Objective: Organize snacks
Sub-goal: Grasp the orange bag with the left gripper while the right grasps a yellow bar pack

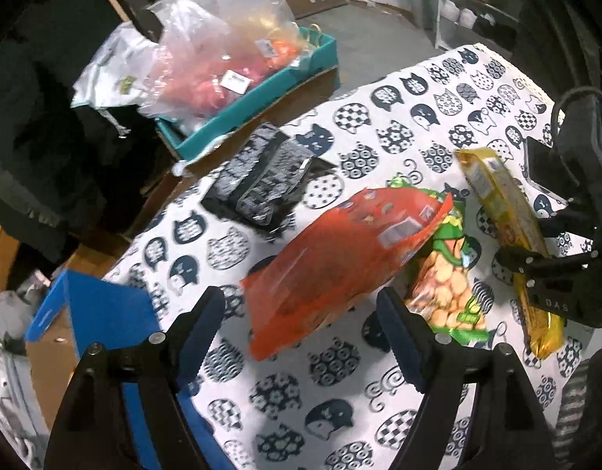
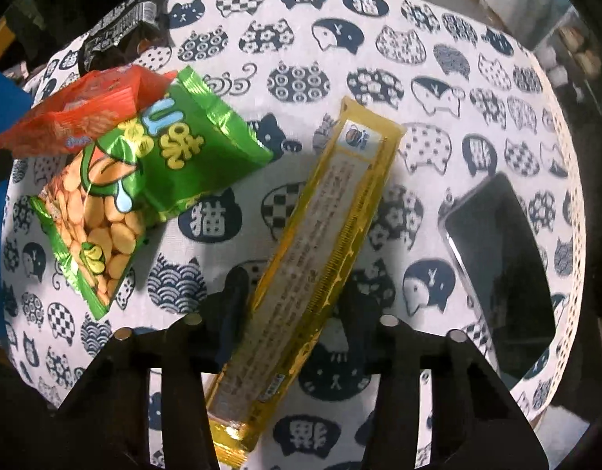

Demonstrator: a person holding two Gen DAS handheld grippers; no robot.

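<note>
On the cat-print tablecloth (image 1: 285, 399) an orange snack bag (image 1: 340, 258) lies partly over a green bag of crackers (image 1: 445, 286). My left gripper (image 1: 301, 313) hangs open just above the orange bag's near corner, which sits between the fingers without the pads pressing on it. A long yellow packet (image 2: 340, 196) runs diagonally across the cloth. My right gripper (image 2: 297, 301) is shut on its lower part, one finger on each long side. In the left wrist view the right gripper (image 1: 524, 239) shows at the right edge, clasping the yellow packet (image 1: 496, 196). The green bag (image 2: 144, 180) and orange bag (image 2: 85, 117) lie left of it.
A black-and-white snack packet (image 1: 257, 184) lies near the table's far left edge. A dark glossy phone (image 2: 504, 266) rests on the cloth to the right. Beyond the table stands a teal box (image 1: 269, 90) filled with plastic bags. A blue box (image 1: 85, 305) stands at the near left.
</note>
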